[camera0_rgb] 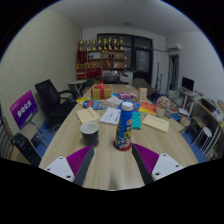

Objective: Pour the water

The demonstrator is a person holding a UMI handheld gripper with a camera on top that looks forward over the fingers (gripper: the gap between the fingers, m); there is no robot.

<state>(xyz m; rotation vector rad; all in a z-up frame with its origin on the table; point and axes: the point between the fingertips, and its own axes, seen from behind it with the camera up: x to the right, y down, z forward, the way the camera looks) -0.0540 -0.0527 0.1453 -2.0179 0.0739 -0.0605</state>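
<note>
A tall can-like bottle (124, 127) with a blue and white label and a red base stands upright on the wooden table (110, 160), just ahead of my fingers and a little right of the middle. A white cup (89, 131) stands to its left, slightly farther off. My gripper (112, 165) is open; its two purple pads (70, 163) are spread wide with only bare table between them. Neither finger touches the bottle or the cup.
Books, papers and small boxes (125, 100) crowd the far half of the table. Black office chairs (50, 97) stand at the left, with a purple sign (23, 107) beside them. A shelf (100, 55) lines the back wall. More chairs and a desk (195, 105) stand at the right.
</note>
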